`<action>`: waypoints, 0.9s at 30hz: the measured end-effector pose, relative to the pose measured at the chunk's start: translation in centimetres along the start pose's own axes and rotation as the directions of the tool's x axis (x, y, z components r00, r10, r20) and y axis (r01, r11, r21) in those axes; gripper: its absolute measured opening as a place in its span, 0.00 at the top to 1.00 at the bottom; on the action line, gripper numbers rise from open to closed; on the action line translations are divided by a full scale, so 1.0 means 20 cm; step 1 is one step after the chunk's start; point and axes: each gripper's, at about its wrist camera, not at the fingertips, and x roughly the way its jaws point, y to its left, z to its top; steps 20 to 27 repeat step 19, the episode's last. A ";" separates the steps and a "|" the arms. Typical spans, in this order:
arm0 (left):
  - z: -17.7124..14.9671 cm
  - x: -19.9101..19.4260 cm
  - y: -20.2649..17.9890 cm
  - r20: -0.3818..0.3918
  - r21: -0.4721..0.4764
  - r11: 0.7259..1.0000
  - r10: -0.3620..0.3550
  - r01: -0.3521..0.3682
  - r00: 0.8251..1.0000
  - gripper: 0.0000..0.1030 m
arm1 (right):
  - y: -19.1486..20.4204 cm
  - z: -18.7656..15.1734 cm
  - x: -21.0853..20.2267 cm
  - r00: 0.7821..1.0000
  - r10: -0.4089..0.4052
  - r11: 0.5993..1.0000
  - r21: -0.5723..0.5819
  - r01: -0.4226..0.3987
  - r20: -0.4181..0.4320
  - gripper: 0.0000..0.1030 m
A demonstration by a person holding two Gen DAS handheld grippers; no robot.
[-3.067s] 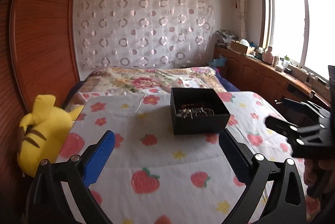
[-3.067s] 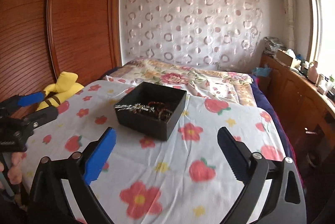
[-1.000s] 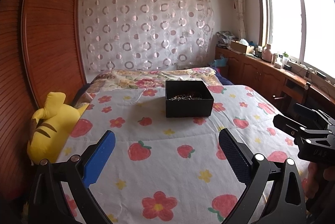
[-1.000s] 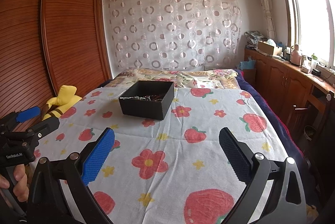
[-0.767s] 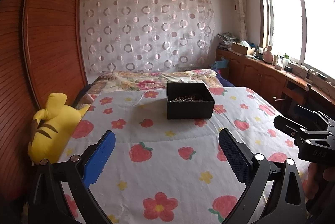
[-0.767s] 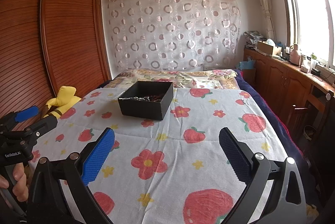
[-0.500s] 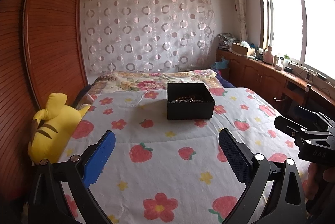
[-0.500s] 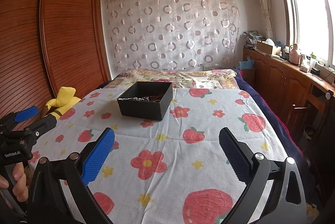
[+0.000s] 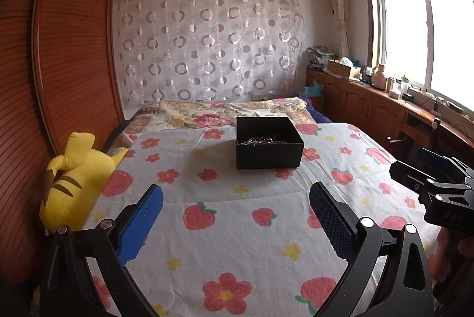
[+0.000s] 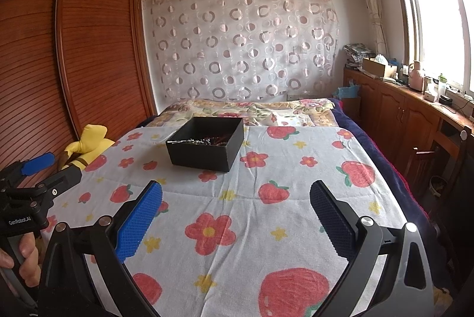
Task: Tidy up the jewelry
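The left gripper (image 9: 235,212) has its fingers (image 9: 139,225) spread wide with nothing between them, and the right gripper (image 10: 235,212) stands the same way, released and empty. Both hang above the strawberry-print bedspread (image 9: 237,231), side by side, well short of anything to grasp.

Ahead of both pairs of fingers, well apart from them, sits the black box (image 9: 269,143), open-topped, resting on the bedspread toward the far half of the bed. Inside lies a heap of jewelry (image 9: 263,140): thin metallic chains and darker beads, too small and tangled to separate by eye.

The likely trouble is the tangle. A pinch into that pile may lift several chains at once, or drag the light box across the soft bedspread, since nothing pins it down. The box wall nearest the fingers also hides the bottom, so a blind reach could close on the cardboard rim instead of a chain.

From the left wrist view the box faces the fingers squarely, its long axis running left to right. From the right wrist view it sits ahead and to the left, turned corner-on. The silver strands look to lie roughly along that long axis, though I cannot be sure.

Off to the left of the fingers, a yellow plush toy (image 9: 75,183) leans by the wooden wardrobe (image 9: 59,65).
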 end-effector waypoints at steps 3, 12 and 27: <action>0.00 0.00 0.01 0.000 0.000 1.000 0.000 0.000 1.000 0.07 | 0.00 0.00 0.00 1.000 -0.001 1.000 0.001 0.001 0.001 0.02; 0.00 0.00 0.00 0.001 0.001 1.000 0.000 0.000 1.000 0.07 | 0.01 0.00 0.00 1.000 -0.001 1.000 0.002 0.001 0.001 0.02; -0.01 0.00 0.00 0.002 -0.001 1.000 0.000 0.000 1.000 0.07 | 0.00 0.00 0.00 1.000 0.000 1.000 0.003 0.000 0.001 0.02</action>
